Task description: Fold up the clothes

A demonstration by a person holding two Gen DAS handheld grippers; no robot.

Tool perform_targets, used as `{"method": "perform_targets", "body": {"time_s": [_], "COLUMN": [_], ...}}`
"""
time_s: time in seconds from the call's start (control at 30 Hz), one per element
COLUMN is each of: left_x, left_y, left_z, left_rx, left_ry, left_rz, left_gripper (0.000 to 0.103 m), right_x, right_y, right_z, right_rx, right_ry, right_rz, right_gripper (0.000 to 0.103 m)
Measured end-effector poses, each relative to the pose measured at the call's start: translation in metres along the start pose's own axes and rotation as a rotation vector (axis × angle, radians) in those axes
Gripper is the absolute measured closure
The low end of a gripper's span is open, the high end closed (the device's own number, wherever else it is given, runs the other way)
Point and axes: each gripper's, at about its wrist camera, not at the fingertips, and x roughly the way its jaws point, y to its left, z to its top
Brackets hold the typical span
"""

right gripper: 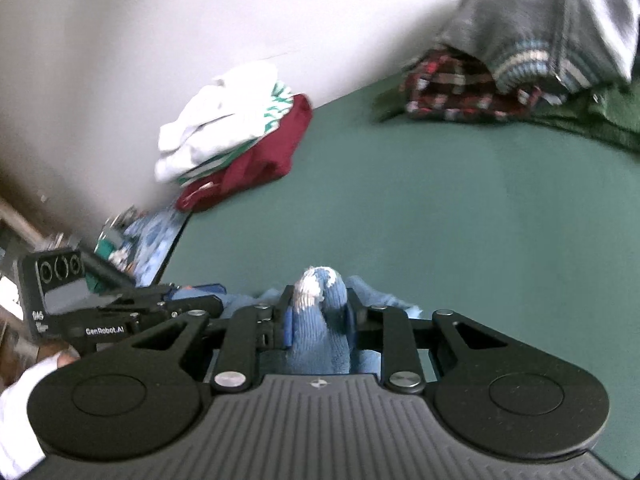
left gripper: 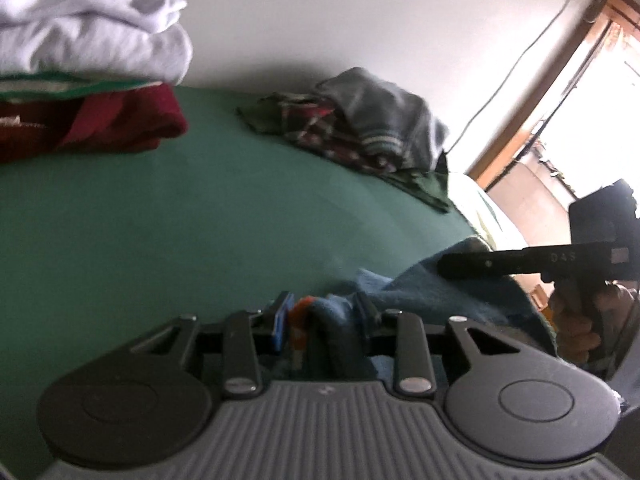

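Both tongs are clenched on one blue knit garment. Our left tongs have a dark blue fold bunched between their pads, with an orange tag showing at the left pad. Our right tongs pinch a lighter blue fold with a white patch, which bulges up between the fingers.

We see the garment low at the near edge of the green bench, spread between the two tongs. From the left wrist view our right tongs reach in from the right and lie on the blue cloth, with a hand gripping the handle. From the right wrist view our left tongs sit at the left, just beside the same cloth, a white sleeve below them.

Farther back against the wall lie two piles, well apart. One is white and green cloth on a maroon piece. The other is a grey sweater on a red plaid shirt. A window glows at the right.
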Motion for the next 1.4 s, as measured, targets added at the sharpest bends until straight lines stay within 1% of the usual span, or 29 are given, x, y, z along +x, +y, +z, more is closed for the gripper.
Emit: {"method": "perform_targets", "body": {"time_s": [0.1, 0.2, 0.27, 0.37, 0.43, 0.5, 0.53, 0.6, 0.63, 0.7, 0.73, 0.77, 0.8, 0.87, 0.93, 0.97, 1.0, 1.07, 1.1, 1.13, 1.17, 1.23, 1.27, 1.3, 1.37, 1.4], "left_x": [0.005, 0.002, 0.010, 0.022, 0.021, 0.013, 0.005, -0.016, -0.030, -0.054, -0.065, -0.075, -0.079, -0.078, -0.063, -0.056, -0.048, -0.032, -0.026, -0.022, -0.019, -0.014, -0.011, -0.010, -0.010, -0.012], "left_y": [0.006, 0.010, 0.016, 0.022, 0.019, 0.015, 0.012, 0.002, -0.006, -0.023, -0.035, -0.048, -0.060, -0.082, -0.096, -0.099, -0.099, -0.096, -0.093, -0.092, -0.093, -0.097, -0.100, -0.098, -0.093, -0.095], "left_z": [-0.001, -0.006, -0.011, -0.015, -0.011, -0.007, -0.004, 0.001, 0.004, 0.010, 0.011, 0.012, 0.010, 0.005, -0.008, -0.014, -0.022, -0.039, -0.047, -0.057, -0.068, -0.080, -0.086, -0.088, -0.088, -0.085], "left_rx": [0.002, 0.005, -0.025, -0.063, -0.051, -0.039, -0.023, 0.029, 0.053, 0.080, 0.091, 0.102, 0.104, 0.094, 0.064, 0.047, 0.026, -0.012, -0.016, 0.008, 0.043, 0.104, 0.134, 0.124, 0.112, 0.124], "left_ry": [-0.025, -0.072, -0.072, -0.067, -0.073, -0.087, -0.102, -0.146, -0.174, -0.234, -0.263, -0.290, -0.304, -0.308, -0.275, -0.252, -0.229, -0.180, -0.157, -0.162, -0.178, -0.203, -0.214, -0.227, -0.238, -0.233], "left_rz": [0.022, 0.068, 0.082, 0.083, 0.107, 0.135, 0.166, 0.244, 0.270, 0.280, 0.263, 0.239, 0.215, 0.170, 0.158, 0.174, 0.205, 0.282, 0.321, 0.350, 0.374, 0.415, 0.435, 0.435, 0.422, 0.423], "left_gripper": [0.072, 0.072, 0.072, 0.072, 0.070, 0.069, 0.073, 0.074, 0.071, 0.064, 0.063, 0.063, 0.063, 0.063, 0.063, 0.063, 0.064, 0.064, 0.060, 0.056, 0.055, 0.055, 0.054, 0.052, 0.050, 0.049], "right_x": [0.008, 0.012, 0.016, 0.030, 0.030, 0.026, 0.023, 0.017, 0.012, -0.010, -0.021, -0.030, -0.035, -0.047, -0.045, -0.042, -0.039, -0.031, -0.025, -0.020, -0.014, 0.001, 0.005, 0.008, 0.010, 0.010], "right_y": [-0.005, -0.007, -0.005, -0.008, -0.014, -0.020, -0.020, -0.015, -0.012, -0.003, 0.002, 0.009, 0.017, 0.033, 0.050, 0.058, 0.064, 0.062, 0.060, 0.059, 0.059, 0.058, 0.058, 0.057, 0.050, 0.047], "right_z": [-0.003, -0.005, -0.009, -0.026, -0.032, -0.032, -0.032, -0.029, -0.026, -0.023, -0.021, -0.021, -0.023, -0.025, -0.036, -0.042, -0.048, -0.059, -0.063, -0.068, -0.074, -0.083, -0.086, -0.086, -0.079, -0.076], "right_rx": [0.017, 0.015, -0.014, -0.057, -0.033, 0.028, 0.031, 0.001, -0.025, -0.069, -0.086, -0.111, -0.141, -0.200, -0.285, -0.330, -0.358, -0.356, -0.348, -0.352, -0.370, -0.411, -0.429, -0.423, -0.362, -0.341], "right_ry": [-0.044, -0.095, -0.122, -0.146, -0.172, -0.175, -0.174, -0.171, -0.184, -0.286, -0.342, -0.365, -0.367, -0.372, -0.331, -0.305, -0.287, -0.254, -0.229, -0.223, -0.227, -0.197, -0.203, -0.204, -0.194, -0.190], "right_rz": [-0.004, -0.002, -0.020, -0.088, -0.083, -0.068, -0.067, -0.084, -0.107, -0.144, -0.151, -0.143, -0.130, -0.102, -0.098, -0.099, -0.101, -0.104, -0.105, -0.112, -0.121, -0.142, -0.149, -0.145, -0.117, -0.104], "right_gripper": [0.078, 0.078, 0.078, 0.078, 0.077, 0.072, 0.068, 0.061, 0.054, 0.053, 0.055, 0.059, 0.062, 0.075, 0.077, 0.077, 0.077, 0.077, 0.077, 0.076, 0.076, 0.075, 0.074, 0.074, 0.075, 0.075]}}
